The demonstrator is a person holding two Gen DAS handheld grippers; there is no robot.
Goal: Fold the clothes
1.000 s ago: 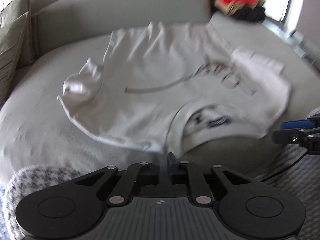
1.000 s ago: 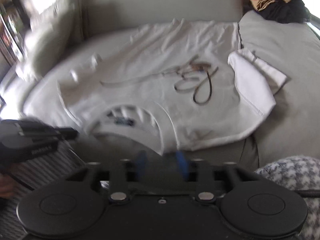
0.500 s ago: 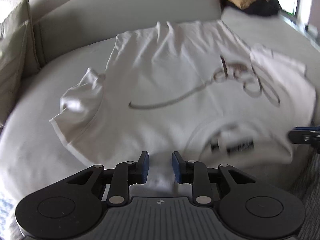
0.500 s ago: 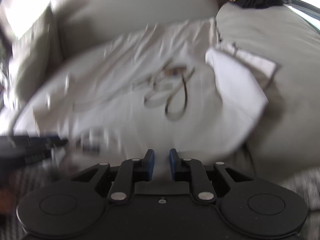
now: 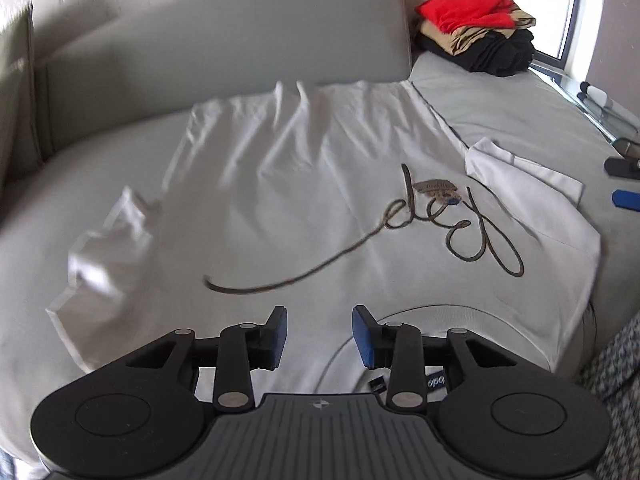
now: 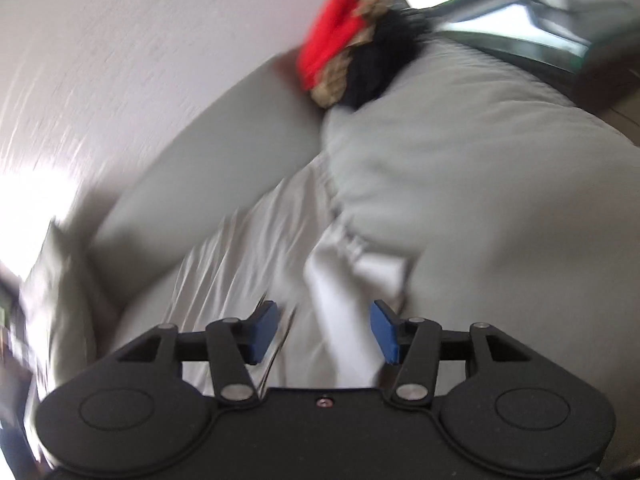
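The left gripper [image 5: 319,336] hovered just above the white T-shirt [image 5: 304,200], its jaws just opening and gripping nothing; the right gripper [image 6: 324,332] likewise had just spread, empty; the shirt lay flat on the grey sofa [image 5: 500,112]; a folded clothes pile [image 5: 476,28] sat beyond.

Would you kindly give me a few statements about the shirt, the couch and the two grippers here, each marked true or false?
1. The white T-shirt lies spread on the grey couch. True.
2. The left gripper is clamped on the shirt's collar. False: its jaws stand apart with nothing pinched; they have just been opening.
3. A stack of clothes with a red garment on top sits at the couch's far end. True.
4. The shirt is plain. False: dark script runs across it.
5. The right gripper holds a sleeve. False: its jaws are open, having just opened.
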